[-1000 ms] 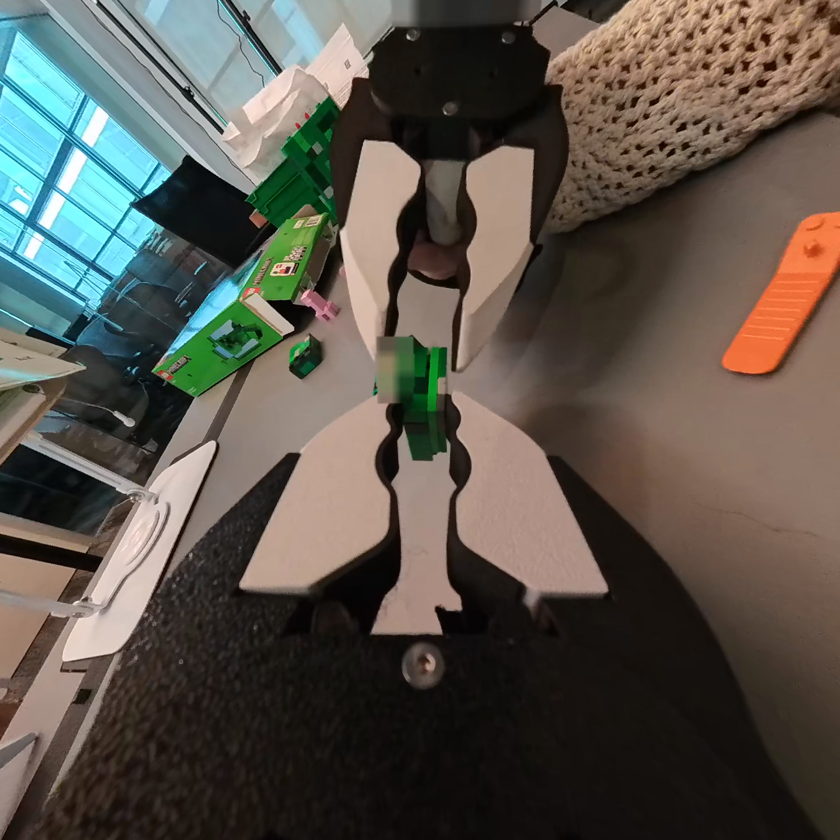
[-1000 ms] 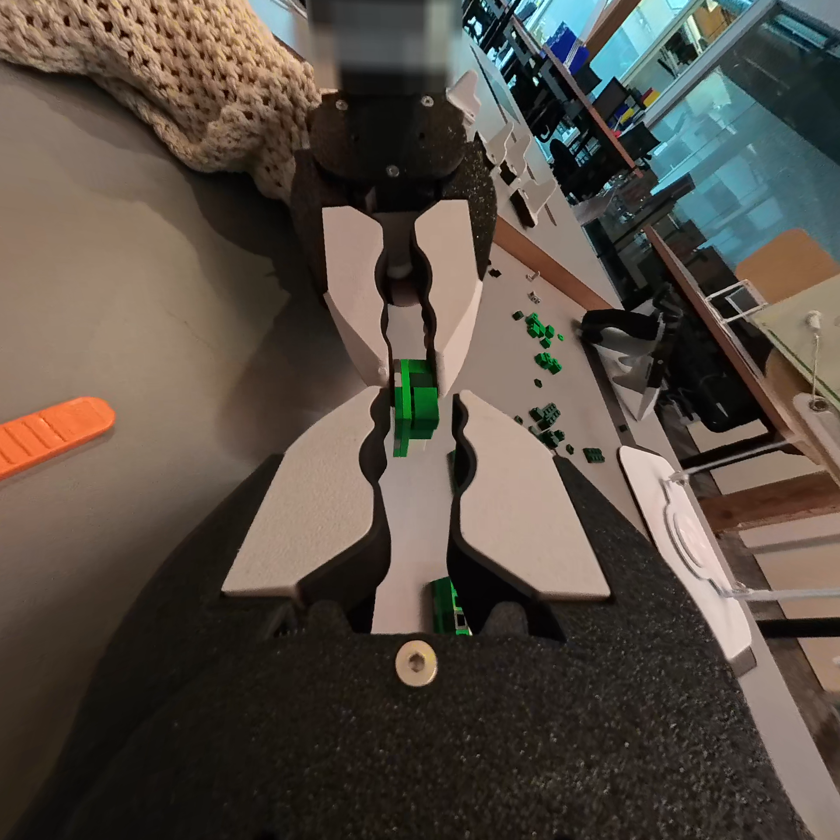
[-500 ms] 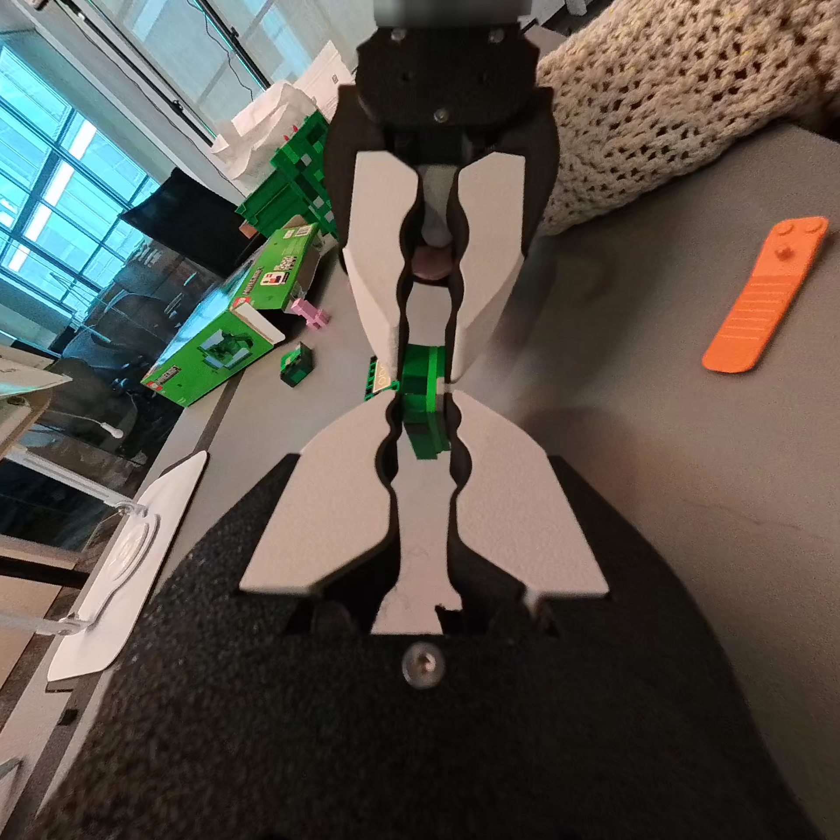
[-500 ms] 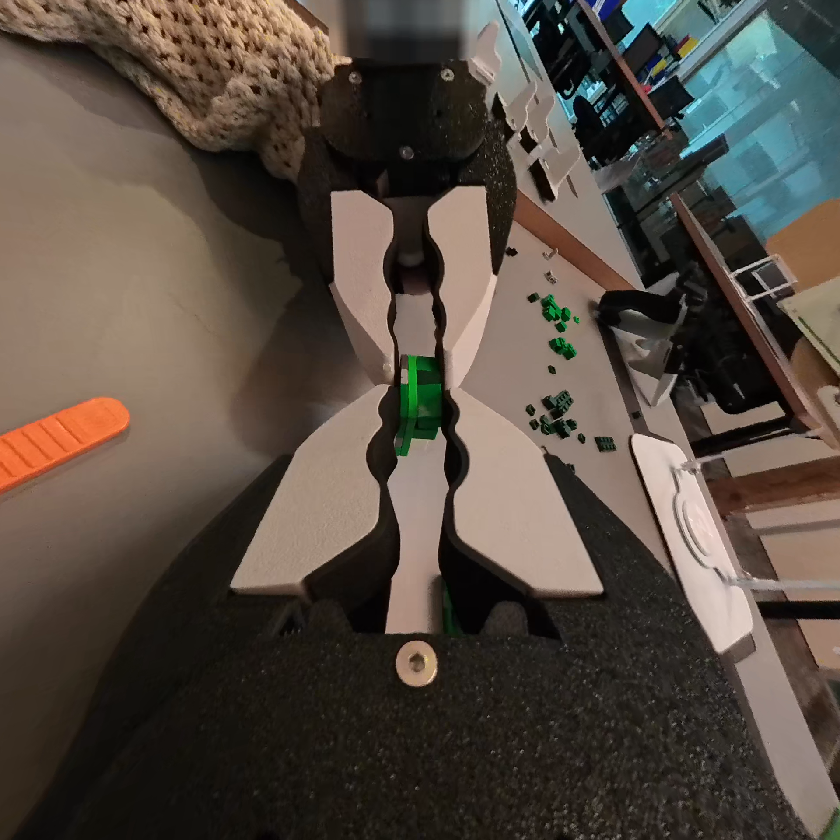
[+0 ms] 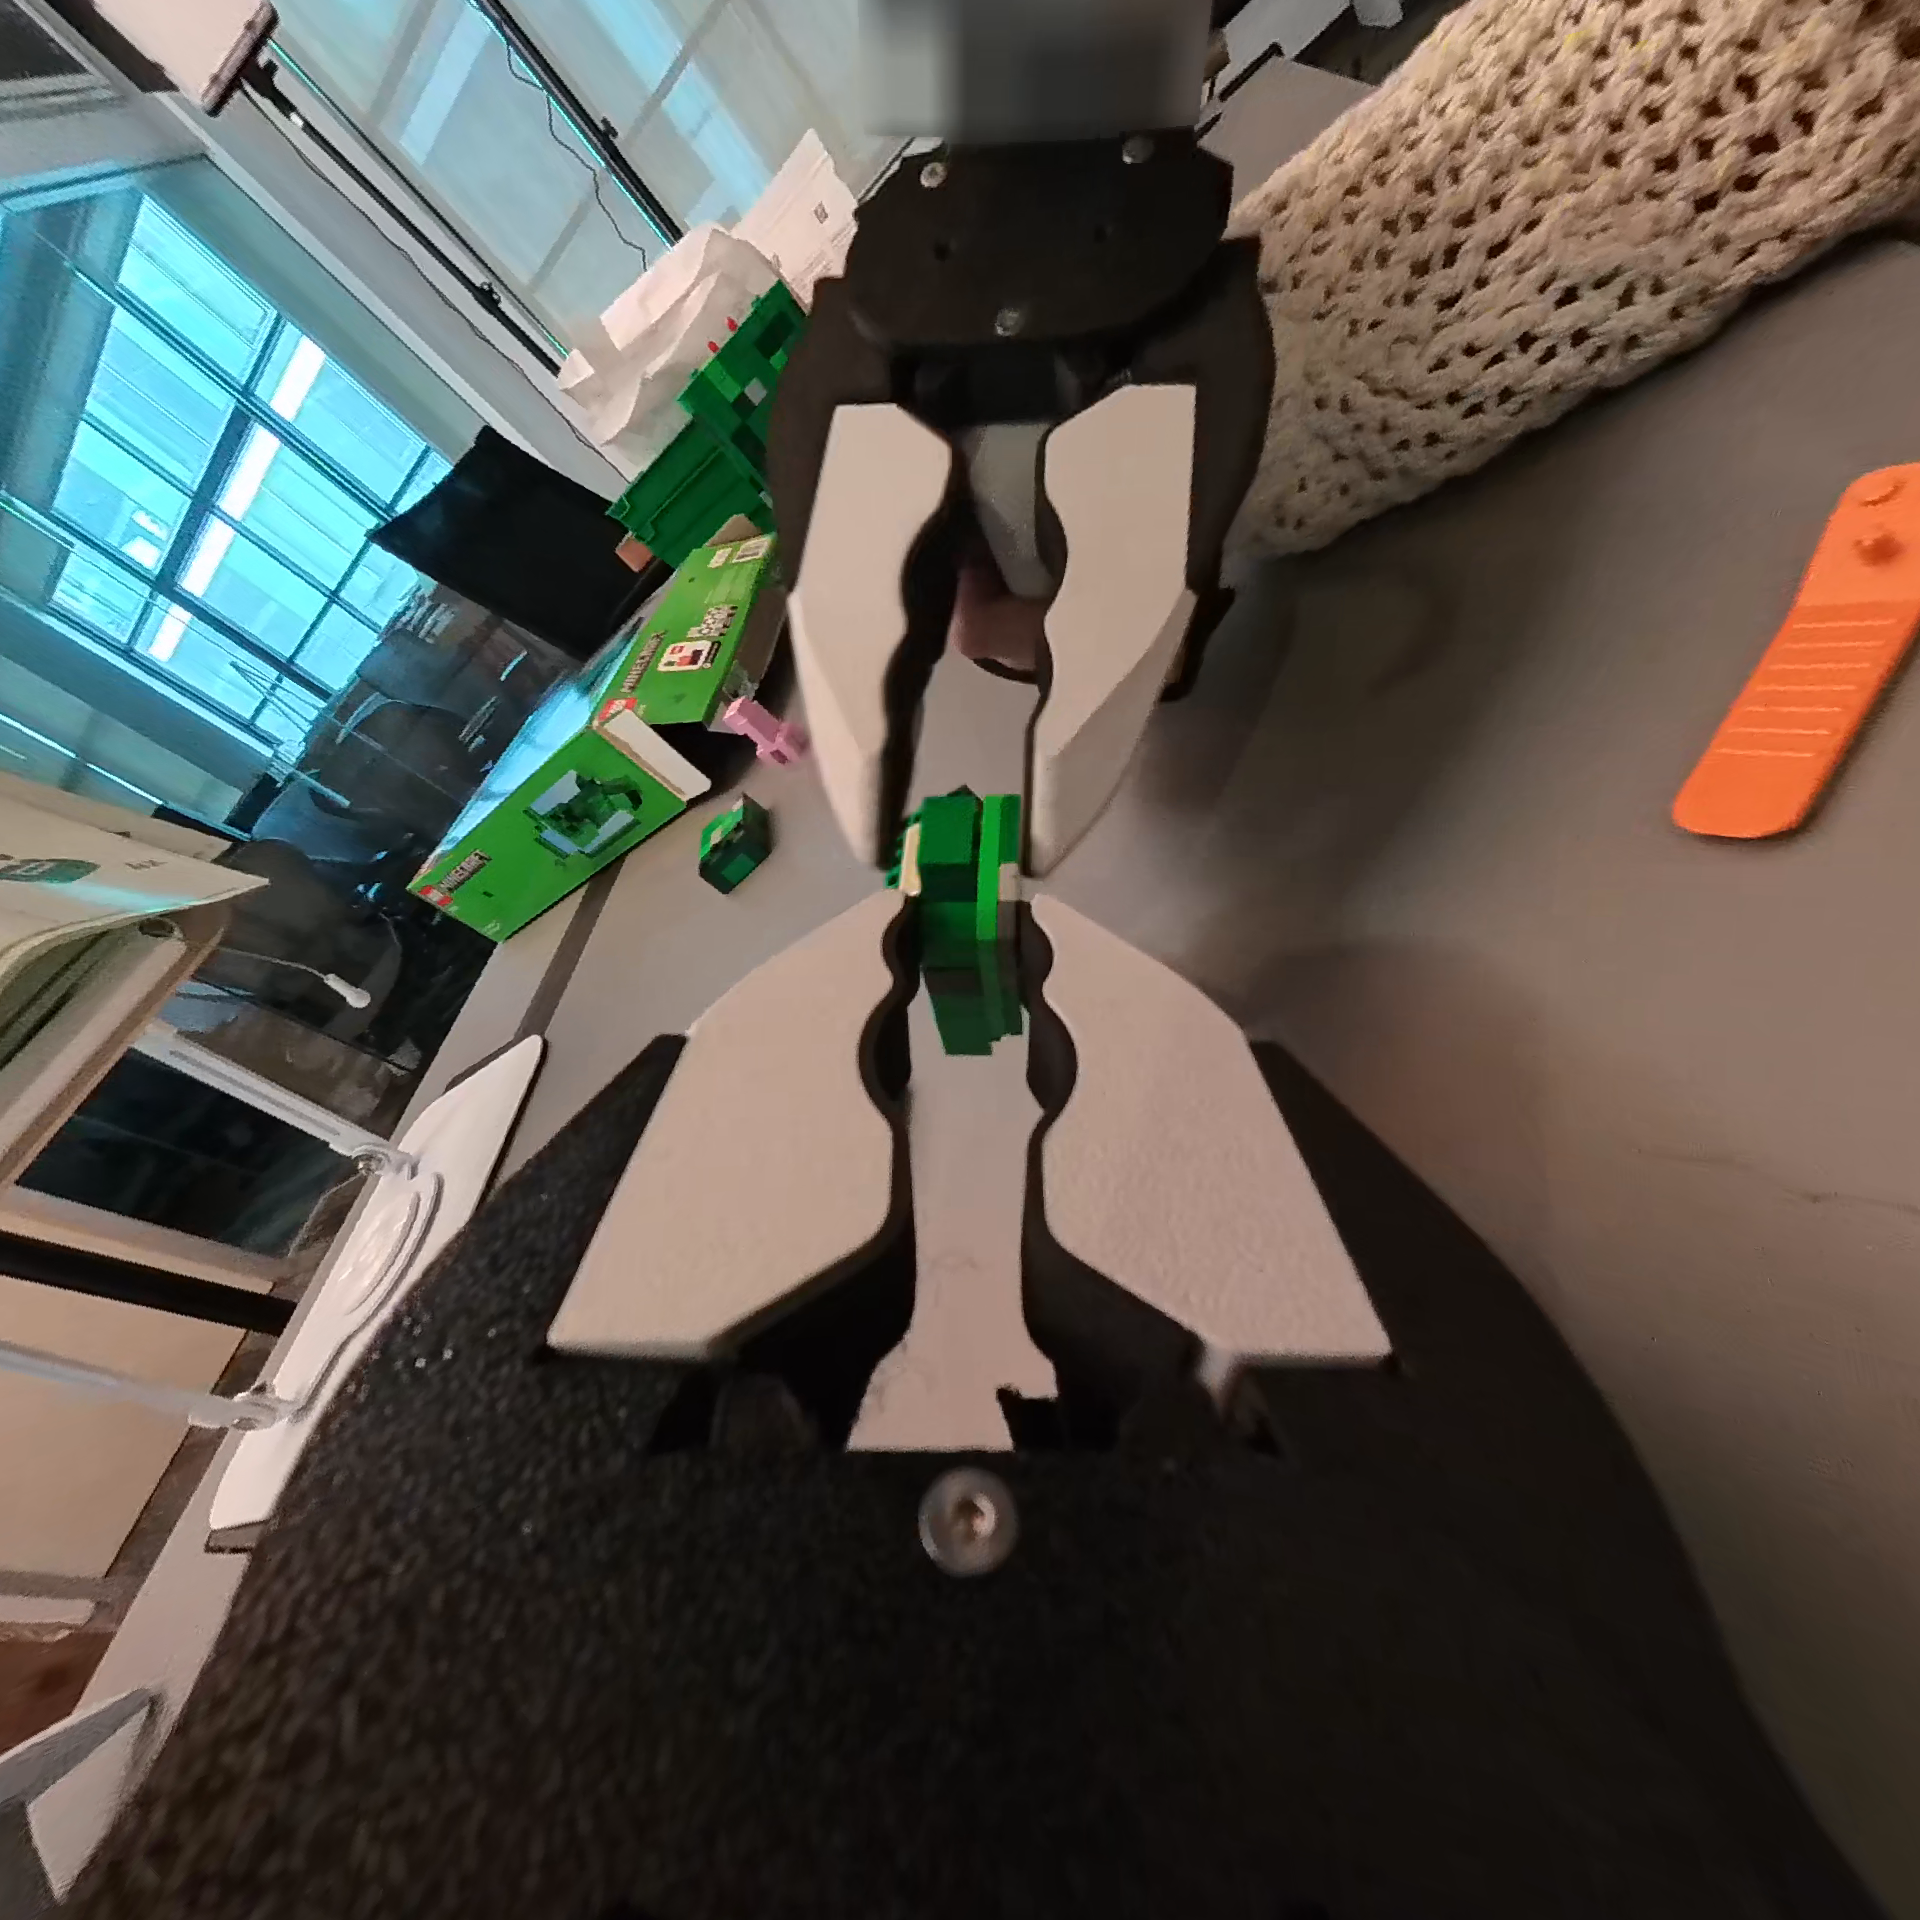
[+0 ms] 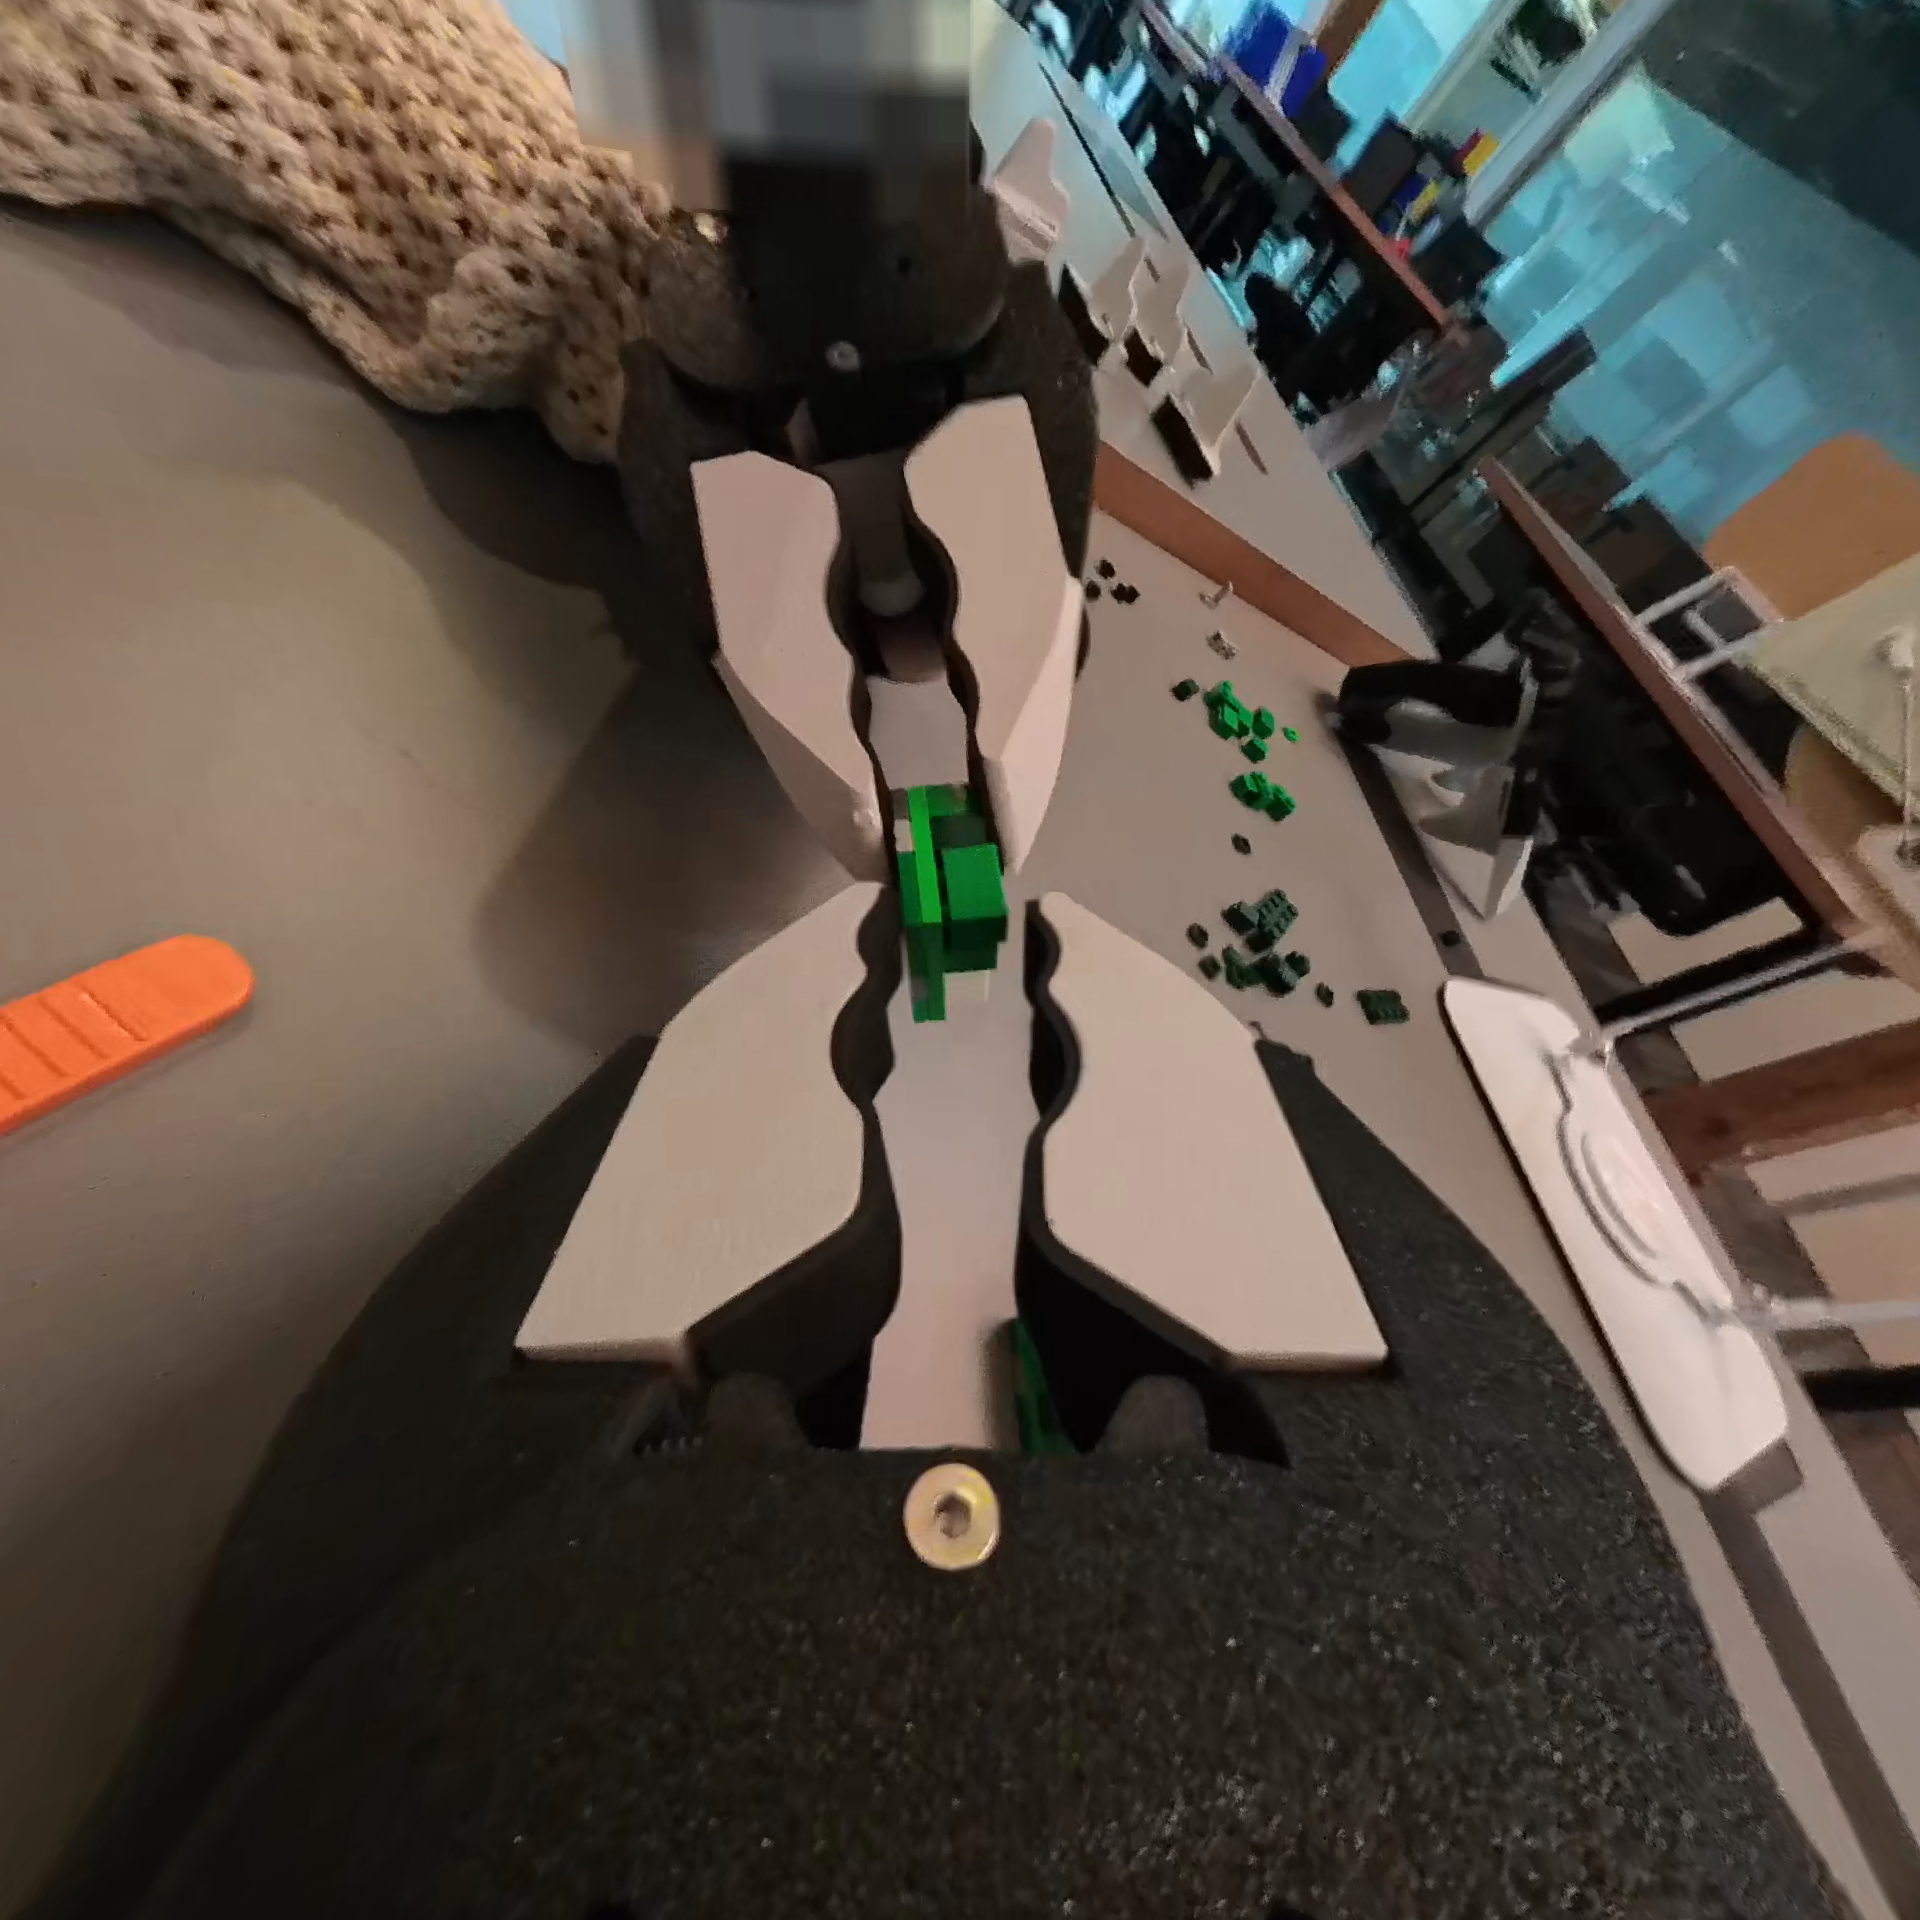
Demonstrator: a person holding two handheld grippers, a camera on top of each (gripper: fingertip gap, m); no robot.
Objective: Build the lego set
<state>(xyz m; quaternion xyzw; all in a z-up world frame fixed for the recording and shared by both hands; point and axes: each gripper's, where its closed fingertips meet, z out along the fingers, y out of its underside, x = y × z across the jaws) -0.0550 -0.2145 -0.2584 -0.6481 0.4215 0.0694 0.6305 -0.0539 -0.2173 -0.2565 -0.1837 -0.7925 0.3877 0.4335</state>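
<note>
A small green lego assembly (image 5: 961,883) is held in the air between my two grippers, which meet tip to tip above the grey table (image 5: 1558,1039). My left gripper (image 5: 958,909) is shut on its near end. In this view my right gripper (image 5: 961,862) comes from the top and clamps the far end. In the right wrist view my right gripper (image 6: 951,909) is closed around the assembly (image 6: 951,904), with its left finger touching it. The left gripper (image 6: 940,821) grips it from the far side.
An orange brick separator (image 5: 1808,665) lies on the table; it also shows in the right wrist view (image 6: 104,1023). A knitted sleeve (image 5: 1558,260) rests behind. A green lego box (image 5: 582,821), a small green build (image 5: 736,852) and a pink piece (image 5: 764,727) lie left. Loose green bricks (image 6: 1257,935) lie right. Less than 4 cm separates the two grippers' tips. The orange brick separator (image 5: 1808,665) is about 12 cm from both grippers' fingertips.
Both grippers stay tip to tip on the green assembly. The right gripper's fingers have drawn closer around it than one second ago, and the pair has tilted slightly.
</note>
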